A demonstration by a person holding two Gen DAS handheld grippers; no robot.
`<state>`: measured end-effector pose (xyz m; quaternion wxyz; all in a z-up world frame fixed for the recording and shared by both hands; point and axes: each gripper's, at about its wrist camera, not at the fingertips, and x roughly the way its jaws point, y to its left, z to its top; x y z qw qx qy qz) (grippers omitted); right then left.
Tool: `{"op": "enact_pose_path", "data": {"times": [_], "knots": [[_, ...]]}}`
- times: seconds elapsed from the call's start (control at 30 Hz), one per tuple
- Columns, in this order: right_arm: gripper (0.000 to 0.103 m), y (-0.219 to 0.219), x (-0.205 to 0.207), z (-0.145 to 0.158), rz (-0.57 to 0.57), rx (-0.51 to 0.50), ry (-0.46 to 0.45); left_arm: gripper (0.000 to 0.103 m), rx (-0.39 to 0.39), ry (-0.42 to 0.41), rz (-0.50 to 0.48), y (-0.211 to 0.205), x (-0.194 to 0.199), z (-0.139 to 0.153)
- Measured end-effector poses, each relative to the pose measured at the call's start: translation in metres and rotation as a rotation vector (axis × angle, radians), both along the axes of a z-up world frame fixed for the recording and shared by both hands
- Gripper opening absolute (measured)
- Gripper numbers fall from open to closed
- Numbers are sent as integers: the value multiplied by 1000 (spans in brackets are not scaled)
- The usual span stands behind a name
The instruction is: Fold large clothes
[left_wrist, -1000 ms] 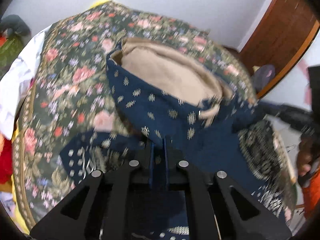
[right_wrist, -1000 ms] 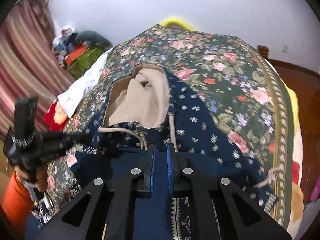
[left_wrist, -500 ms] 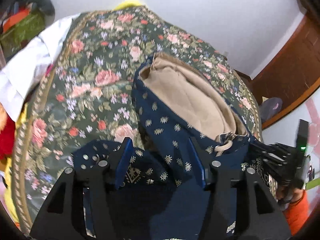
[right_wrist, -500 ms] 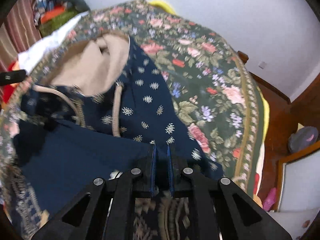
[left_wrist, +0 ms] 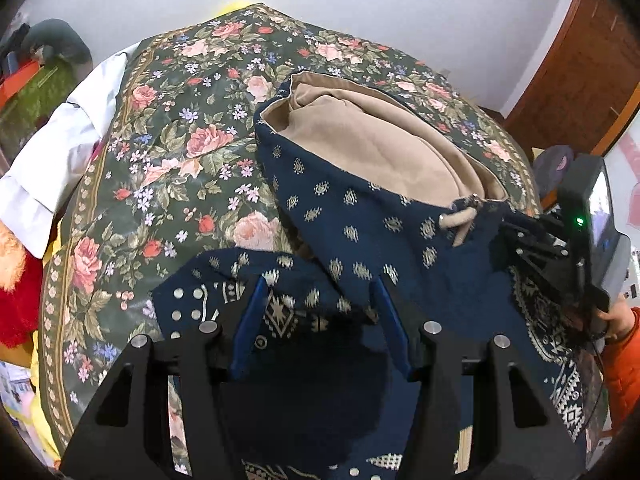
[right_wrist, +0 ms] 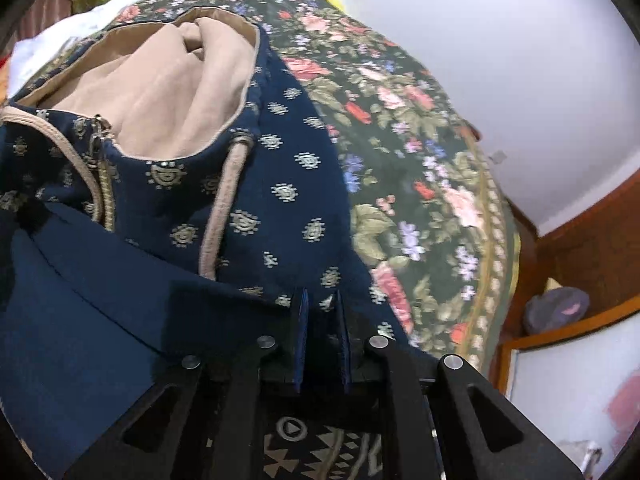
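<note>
Now we see a big blue hoodie (left_wrist: 352, 236) lying on the flowery bedspread (left_wrist: 168, 152), its tan hood (left_wrist: 372, 148) open near the middle of the frame. Our left gripper (left_wrist: 320, 304) has its jaws spread wide above the blue cloth, pinching nothing. Our right gripper (right_wrist: 322, 316) has its jaws pressed together on a fold of the hoodie at the bottom of its view.
</note>
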<state>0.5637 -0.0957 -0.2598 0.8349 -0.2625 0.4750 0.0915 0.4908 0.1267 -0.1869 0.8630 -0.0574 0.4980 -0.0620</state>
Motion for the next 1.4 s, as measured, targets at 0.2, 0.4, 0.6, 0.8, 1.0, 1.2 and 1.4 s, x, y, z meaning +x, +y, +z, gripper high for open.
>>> {"op": "enact_pose_path", "data": {"times": [0.2, 0.4, 0.6, 0.8, 1.0, 1.2, 1.4], "knots": [[9, -23, -8, 10, -63, 9, 5, 55, 89, -20, -14, 7, -26, 5], [9, -35, 2, 57, -82, 311, 53, 55, 146, -62, -21, 11, -37, 12], [9, 16, 46, 72, -87, 386, 59, 55, 96, -74, -5, 14, -26, 14], [9, 58, 91, 20, -110, 223, 91, 55, 106, -87, -20, 17, -14, 9], [9, 49, 89, 2, -113, 99, -49, 55, 123, -60, -27, 22, 1, -7], [83, 33, 92, 2, -128, 8, -117, 55, 71, -70, -2, 21, 16, -7], [92, -35, 101, 14, -233, 391, 37, 55, 71, -84, 15, 15, 34, -1]]}}
